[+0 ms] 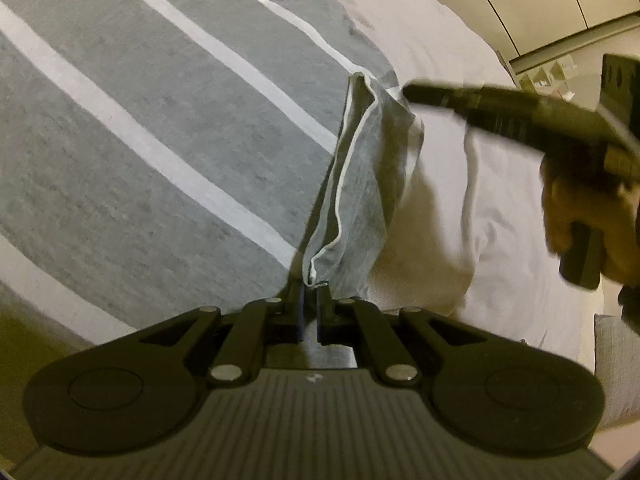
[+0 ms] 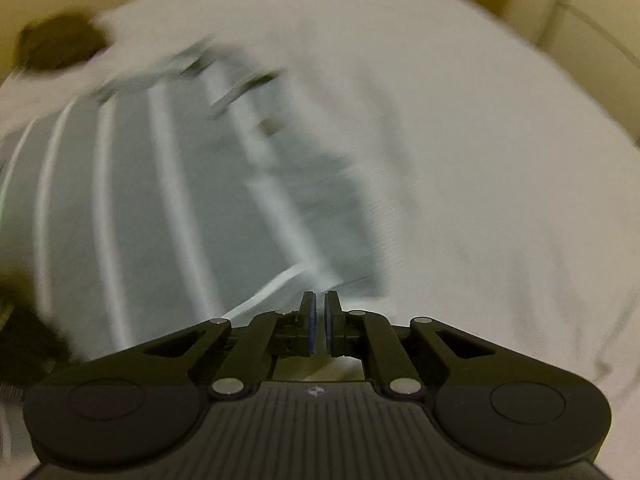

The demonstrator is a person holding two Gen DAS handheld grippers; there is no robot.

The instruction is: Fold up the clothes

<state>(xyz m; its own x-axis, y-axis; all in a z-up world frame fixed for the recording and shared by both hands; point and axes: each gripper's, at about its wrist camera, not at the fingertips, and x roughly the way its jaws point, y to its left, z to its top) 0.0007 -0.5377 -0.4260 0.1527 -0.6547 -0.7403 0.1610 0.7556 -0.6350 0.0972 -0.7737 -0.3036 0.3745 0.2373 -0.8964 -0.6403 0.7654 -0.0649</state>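
Observation:
A grey T-shirt with white stripes [image 1: 160, 120] lies spread on a white bed sheet [image 1: 500, 200]. My left gripper [image 1: 313, 285] is shut on the shirt's white-trimmed edge and holds a fold of it [image 1: 368, 168] up off the bed. In the left wrist view my right gripper [image 1: 410, 94] comes in from the right, held by a hand [image 1: 580, 220]; its tip is at the top of the raised fold. The right wrist view is blurred: the shirt [image 2: 180, 200] lies ahead to the left, and the right gripper [image 2: 320, 300] has its pads nearly together with nothing seen between them.
The white sheet [image 2: 480, 160] covers the bed to the right of the shirt. Pale wall panels [image 1: 520, 0] stand beyond the bed. A grey cushion [image 1: 616, 368] lies at the bed's right edge. A dark blurred shape [image 2: 60, 44] sits at the far left corner.

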